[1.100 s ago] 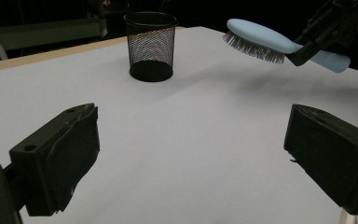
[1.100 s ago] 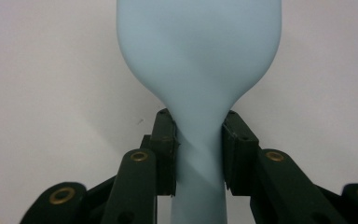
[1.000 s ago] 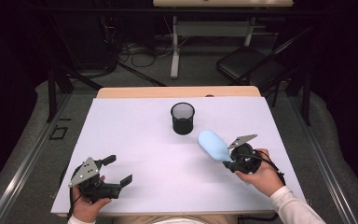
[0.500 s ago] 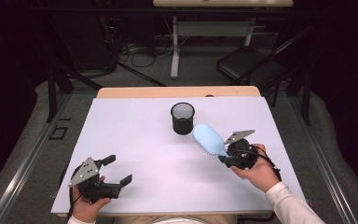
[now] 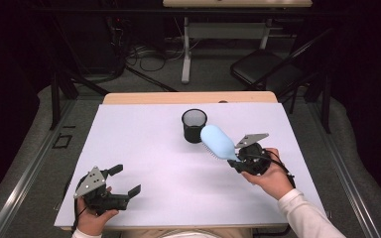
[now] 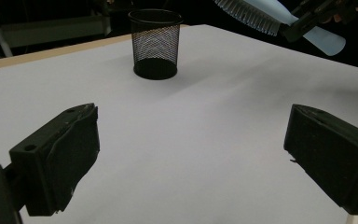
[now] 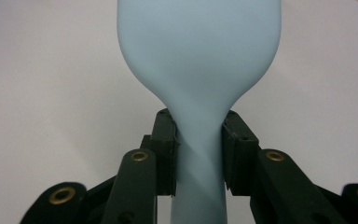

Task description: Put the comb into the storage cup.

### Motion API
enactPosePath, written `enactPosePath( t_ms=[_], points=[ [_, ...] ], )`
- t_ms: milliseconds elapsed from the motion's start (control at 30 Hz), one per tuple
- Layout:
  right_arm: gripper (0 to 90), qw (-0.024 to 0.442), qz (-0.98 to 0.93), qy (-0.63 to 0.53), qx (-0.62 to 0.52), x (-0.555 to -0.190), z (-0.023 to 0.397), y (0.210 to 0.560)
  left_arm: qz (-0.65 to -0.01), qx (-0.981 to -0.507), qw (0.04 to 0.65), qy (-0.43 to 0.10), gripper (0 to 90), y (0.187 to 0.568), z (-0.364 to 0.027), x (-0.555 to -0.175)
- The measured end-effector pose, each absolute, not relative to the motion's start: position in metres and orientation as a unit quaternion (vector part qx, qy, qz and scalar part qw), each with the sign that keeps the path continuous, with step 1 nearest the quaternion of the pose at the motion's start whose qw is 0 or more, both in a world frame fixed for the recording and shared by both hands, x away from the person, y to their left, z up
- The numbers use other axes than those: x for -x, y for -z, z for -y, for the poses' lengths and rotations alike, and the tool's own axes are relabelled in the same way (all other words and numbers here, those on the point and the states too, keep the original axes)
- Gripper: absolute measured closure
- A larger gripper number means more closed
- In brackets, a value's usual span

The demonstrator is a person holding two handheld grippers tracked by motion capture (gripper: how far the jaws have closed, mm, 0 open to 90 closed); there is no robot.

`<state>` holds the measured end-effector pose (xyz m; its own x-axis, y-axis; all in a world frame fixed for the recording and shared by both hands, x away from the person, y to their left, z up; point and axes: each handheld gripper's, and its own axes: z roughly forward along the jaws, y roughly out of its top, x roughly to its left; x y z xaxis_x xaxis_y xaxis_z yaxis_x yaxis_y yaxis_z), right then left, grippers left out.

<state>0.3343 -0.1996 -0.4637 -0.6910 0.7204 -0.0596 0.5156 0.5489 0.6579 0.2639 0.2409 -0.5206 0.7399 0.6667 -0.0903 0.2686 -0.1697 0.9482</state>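
Observation:
A light blue hairbrush (image 5: 217, 141) hangs above the white table, its head pointing toward a black mesh cup (image 5: 194, 125) just beyond it. My right gripper (image 5: 238, 159) is shut on the brush's handle; in the right gripper view both pads clamp the handle (image 7: 198, 154) below the broad head (image 7: 198, 46). In the left gripper view the brush's bristles (image 6: 249, 14) show at the top right, past the cup (image 6: 154, 44). At the table's near left corner my left gripper (image 5: 126, 180) rests open, with nothing between its jaws.
The white sheet (image 5: 154, 148) covers the tabletop, with a wooden edge (image 5: 188, 97) at the far side. Beyond the table stand a folding chair (image 5: 265, 69) and a table leg with cables (image 5: 185, 49) on the floor.
My right gripper has lifted the brush and carried it left and away from me, so its head now sits right beside the mesh cup. The left gripper stayed put.

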Motion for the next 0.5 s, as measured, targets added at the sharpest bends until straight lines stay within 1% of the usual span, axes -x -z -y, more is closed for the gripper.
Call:
enactPosePath(
  t_ms=[500],
  points=[
    [69.6, 0.18, -0.858, -0.34, -0.341, -0.34, 0.183, 0.456, -0.321, -0.747, 0.555, -0.175, 3.4, 0.522, -0.243, -0.266]
  ],
)
